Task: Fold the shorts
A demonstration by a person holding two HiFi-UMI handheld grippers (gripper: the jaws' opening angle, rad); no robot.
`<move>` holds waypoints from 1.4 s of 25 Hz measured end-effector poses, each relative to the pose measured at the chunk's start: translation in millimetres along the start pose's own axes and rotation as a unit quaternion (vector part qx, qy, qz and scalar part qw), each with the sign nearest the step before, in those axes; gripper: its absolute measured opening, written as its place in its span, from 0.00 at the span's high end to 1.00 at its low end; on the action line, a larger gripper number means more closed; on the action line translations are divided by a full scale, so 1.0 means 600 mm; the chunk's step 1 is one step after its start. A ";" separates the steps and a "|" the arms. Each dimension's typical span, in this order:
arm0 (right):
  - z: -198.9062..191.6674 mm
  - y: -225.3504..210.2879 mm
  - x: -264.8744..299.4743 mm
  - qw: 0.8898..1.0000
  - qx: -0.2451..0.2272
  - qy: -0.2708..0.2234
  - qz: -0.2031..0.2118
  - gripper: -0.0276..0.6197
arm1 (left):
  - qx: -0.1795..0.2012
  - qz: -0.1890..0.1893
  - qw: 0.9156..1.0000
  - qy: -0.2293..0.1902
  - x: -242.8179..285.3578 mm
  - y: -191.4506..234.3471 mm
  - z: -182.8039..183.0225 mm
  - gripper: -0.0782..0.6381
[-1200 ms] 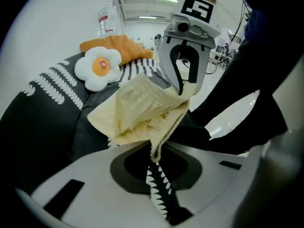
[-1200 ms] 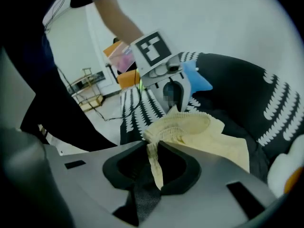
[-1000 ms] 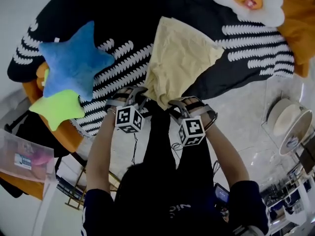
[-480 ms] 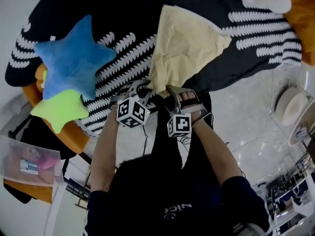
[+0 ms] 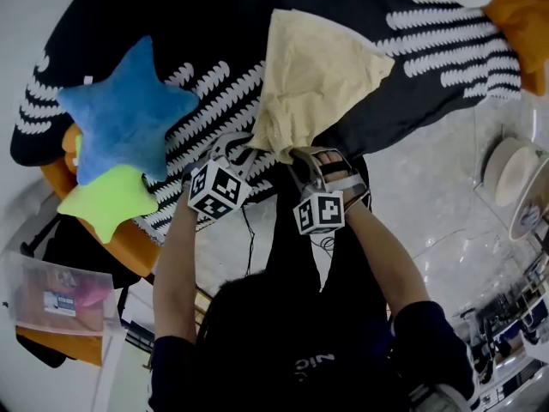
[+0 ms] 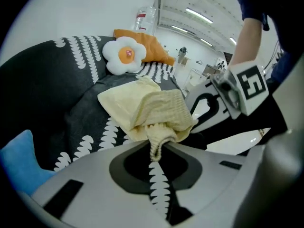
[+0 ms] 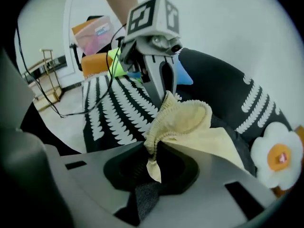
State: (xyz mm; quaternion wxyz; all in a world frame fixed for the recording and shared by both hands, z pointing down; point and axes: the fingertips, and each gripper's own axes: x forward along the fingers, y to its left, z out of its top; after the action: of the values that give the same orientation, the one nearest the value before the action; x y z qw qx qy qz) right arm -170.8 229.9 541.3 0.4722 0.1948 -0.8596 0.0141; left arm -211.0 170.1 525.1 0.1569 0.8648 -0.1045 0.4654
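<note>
Lying spread on the black, white-patterned cover (image 5: 412,101), the pale yellow shorts (image 5: 313,75) have their near waistband edge bunched up. The left gripper (image 6: 156,152) has its jaws clamped on a fold of that edge. The right gripper (image 7: 151,156), whose jaws have just been closing, pinches the waistband just beside it.

A black cover (image 5: 171,15) with white fern print spreads wide, a blue star pillow (image 5: 124,110) overlapping a green star pillow (image 5: 103,204) at its edge. Glossy pale floor (image 5: 429,196) lies beside; strip lights (image 6: 197,15) glow overhead.
</note>
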 end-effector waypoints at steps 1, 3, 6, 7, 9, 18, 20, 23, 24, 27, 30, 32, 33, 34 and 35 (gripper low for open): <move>0.000 0.000 -0.016 0.999 0.018 -0.008 0.029 0.86 | 0.017 0.005 1.000 0.005 -0.002 0.004 0.001 0.84; -0.003 -0.004 -0.050 0.996 0.040 -0.014 0.079 0.86 | 0.058 0.016 0.998 0.013 -0.005 0.008 0.004 0.81; -0.020 -0.013 -0.089 0.993 -0.014 0.016 0.117 0.86 | 0.108 0.012 0.994 0.023 -0.001 0.000 0.007 0.59; -0.026 -0.016 -0.097 0.991 -0.046 0.029 0.124 0.86 | 0.123 0.008 0.992 0.028 0.003 -0.003 0.006 0.51; -0.033 -0.020 -0.111 0.983 -0.101 0.054 0.141 0.86 | 0.164 0.004 0.986 0.028 0.011 -0.009 0.014 0.42; -0.001 -0.044 -0.141 0.948 -0.189 0.092 0.238 0.86 | 0.421 -0.068 0.902 -0.067 0.019 -0.109 0.151 0.26; 0.001 -0.042 -0.144 0.924 -0.271 0.103 0.249 0.86 | 0.463 -0.099 0.878 -0.069 0.026 -0.124 0.160 0.26; -0.002 -0.036 -0.148 0.889 -0.359 0.111 0.262 0.86 | 0.489 -0.140 0.860 -0.053 0.029 -0.122 0.161 0.25; -0.004 -0.036 -0.150 0.886 -0.365 0.109 0.266 0.86 | 0.498 -0.151 0.853 -0.037 0.029 -0.120 0.157 0.25; -0.016 -0.048 -0.152 0.900 -0.322 0.107 0.273 0.86 | 0.525 -0.169 0.834 0.024 0.030 -0.110 0.125 0.26; -0.030 -0.056 -0.146 0.923 -0.250 0.111 0.270 0.86 | 0.479 -0.179 0.857 0.065 0.016 -0.093 0.069 0.26; -0.036 -0.051 -0.135 0.935 -0.200 0.108 0.271 0.86 | 0.452 -0.194 0.866 0.094 0.001 -0.094 0.019 0.26; -0.037 -0.046 -0.128 0.941 -0.172 0.105 0.273 0.86 | 0.445 -0.202 0.866 0.108 -0.004 -0.098 -0.005 0.26; -0.038 -0.041 -0.119 0.946 -0.140 0.101 0.274 0.86 | 0.439 -0.205 0.867 0.118 -0.004 -0.103 -0.026 0.26; -0.036 -0.036 -0.110 0.951 -0.104 0.097 0.276 0.86 | 0.430 -0.201 0.872 0.124 -0.001 -0.105 -0.041 0.26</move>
State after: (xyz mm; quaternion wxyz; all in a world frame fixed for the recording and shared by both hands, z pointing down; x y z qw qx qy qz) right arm -114.2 235.8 495.7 0.5485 -0.1023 -0.8266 0.0732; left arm -209.6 237.9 526.4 -0.1283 0.7842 0.3022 0.5265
